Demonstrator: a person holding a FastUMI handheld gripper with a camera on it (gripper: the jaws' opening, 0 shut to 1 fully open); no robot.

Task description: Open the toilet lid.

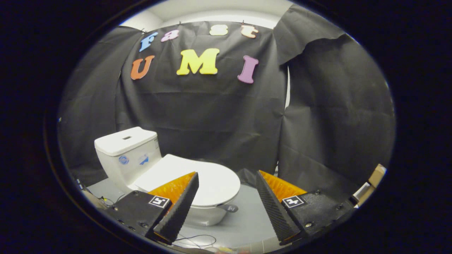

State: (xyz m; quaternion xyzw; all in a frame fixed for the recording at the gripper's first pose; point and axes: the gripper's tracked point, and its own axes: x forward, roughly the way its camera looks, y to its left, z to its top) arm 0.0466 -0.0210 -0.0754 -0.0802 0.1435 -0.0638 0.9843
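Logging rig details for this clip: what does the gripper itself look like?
The gripper has two wedge-shaped jaws tapering to narrow tips, with ribbed faces. Each sits on a black block with screws and a square black-and-white marker. The jaws stand open toward the toilet lid.

No legible text or labels

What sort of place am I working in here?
Likely a mock bathroom booth: a small toilet with its lid down, black cloth wall behind. The open gripper hangs before the lid.
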